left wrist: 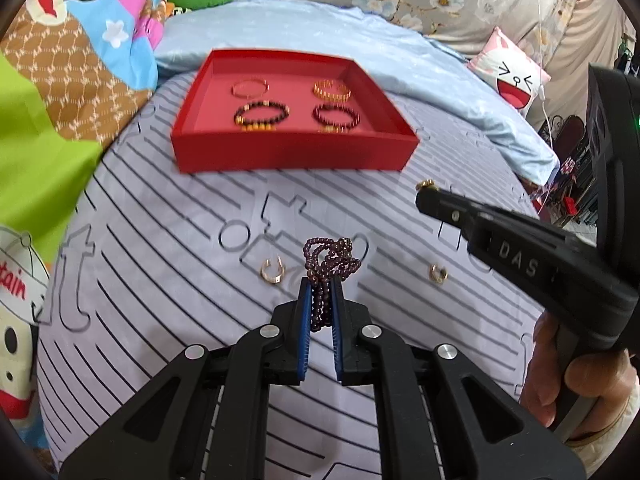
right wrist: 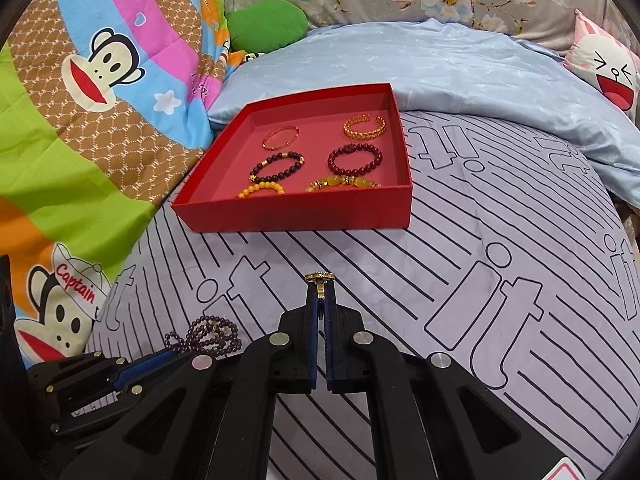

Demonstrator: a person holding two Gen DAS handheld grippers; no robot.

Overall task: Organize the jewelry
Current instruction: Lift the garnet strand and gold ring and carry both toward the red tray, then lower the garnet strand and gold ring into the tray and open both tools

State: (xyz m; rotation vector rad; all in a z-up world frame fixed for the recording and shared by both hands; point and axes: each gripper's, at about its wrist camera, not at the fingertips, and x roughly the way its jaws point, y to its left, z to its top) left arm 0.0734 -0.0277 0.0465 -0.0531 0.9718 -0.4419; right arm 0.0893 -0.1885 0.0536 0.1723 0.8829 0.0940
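A red tray (left wrist: 288, 150) (right wrist: 304, 216) lies on the striped bed sheet and holds several bracelets. My left gripper (left wrist: 321, 286) is shut on a purple bead strand (left wrist: 330, 258), which bunches above the fingertips; it also shows in the right wrist view (right wrist: 212, 334). My right gripper (right wrist: 320, 285) (left wrist: 426, 192) is shut on a gold ring (right wrist: 319, 278), held above the sheet in front of the tray. Two gold rings, one to the left (left wrist: 273, 271) and one to the right (left wrist: 438, 273), lie loose on the sheet near the left gripper.
A cartoon monkey quilt (right wrist: 80, 120) rises on the left. A light blue blanket (right wrist: 440, 64) is bunched behind the tray. A white face pillow (left wrist: 512, 68) sits at the far right, and a green cushion (right wrist: 266, 24) at the back.
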